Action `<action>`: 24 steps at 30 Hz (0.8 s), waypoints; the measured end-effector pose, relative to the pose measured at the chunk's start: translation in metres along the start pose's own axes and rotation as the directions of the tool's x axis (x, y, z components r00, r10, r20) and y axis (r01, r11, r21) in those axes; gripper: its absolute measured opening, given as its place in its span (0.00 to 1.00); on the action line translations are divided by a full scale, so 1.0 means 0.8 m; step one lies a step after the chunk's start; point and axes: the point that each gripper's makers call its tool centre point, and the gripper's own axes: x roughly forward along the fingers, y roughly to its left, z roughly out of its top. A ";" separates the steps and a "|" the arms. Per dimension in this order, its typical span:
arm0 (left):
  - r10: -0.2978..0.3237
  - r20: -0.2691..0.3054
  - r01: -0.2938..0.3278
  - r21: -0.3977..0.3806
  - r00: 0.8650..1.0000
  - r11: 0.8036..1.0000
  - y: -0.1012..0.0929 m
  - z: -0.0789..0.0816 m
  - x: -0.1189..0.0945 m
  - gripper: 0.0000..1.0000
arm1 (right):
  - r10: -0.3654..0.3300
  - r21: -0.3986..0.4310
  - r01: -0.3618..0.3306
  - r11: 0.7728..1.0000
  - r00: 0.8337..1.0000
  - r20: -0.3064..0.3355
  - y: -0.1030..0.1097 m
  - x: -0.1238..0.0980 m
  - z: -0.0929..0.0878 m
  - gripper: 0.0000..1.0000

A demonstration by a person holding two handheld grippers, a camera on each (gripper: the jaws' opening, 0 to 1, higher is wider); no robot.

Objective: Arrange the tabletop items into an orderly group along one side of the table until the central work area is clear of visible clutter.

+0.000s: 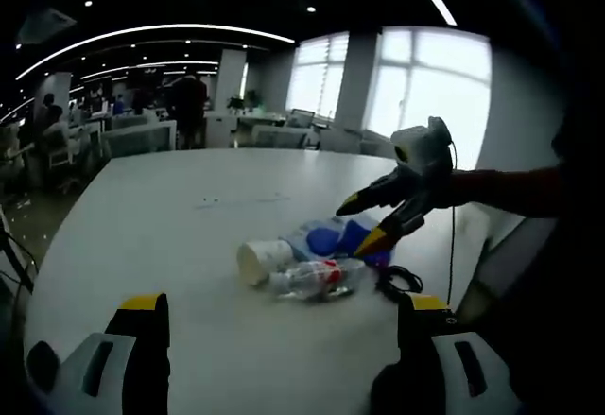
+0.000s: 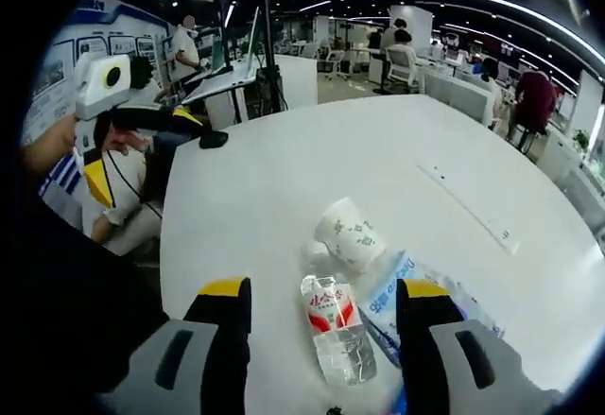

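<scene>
Right gripper (image 1: pixel 371 224) above bottle (image 1: pixel 317 277); cup (image 1: pixel 263 260) beside.

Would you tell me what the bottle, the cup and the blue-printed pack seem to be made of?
Bottle: clear thin plastic, crinkled, glossy, red-and-white label. Cup: likely paper, matte white with faint print, lying on its side. Pack: probably soft plastic film, slightly shiny, with blue lettering.
</scene>
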 end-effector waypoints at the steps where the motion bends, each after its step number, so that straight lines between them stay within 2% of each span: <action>1: 0.000 -0.002 0.000 0.001 1.000 1.000 0.002 -0.002 -0.001 1.00 | 0.007 0.001 -0.006 1.000 1.000 -0.007 0.001 0.002 0.000 0.57; 11: 0.009 0.000 -0.009 -0.004 1.000 1.000 0.011 -0.003 -0.003 1.00 | 0.025 -0.006 -0.026 1.000 1.000 -0.009 -0.001 0.017 0.011 0.54; 17: 0.011 0.008 -0.011 -0.009 1.000 1.000 0.013 -0.002 -0.004 1.00 | 0.045 -0.023 -0.045 0.999 0.998 -0.040 0.001 0.035 0.009 0.51; 24: 0.011 0.007 -0.011 -0.013 1.000 1.000 0.011 -0.004 -0.006 1.00 | 0.093 -0.064 -0.100 0.993 0.991 -0.096 0.018 0.060 0.008 0.46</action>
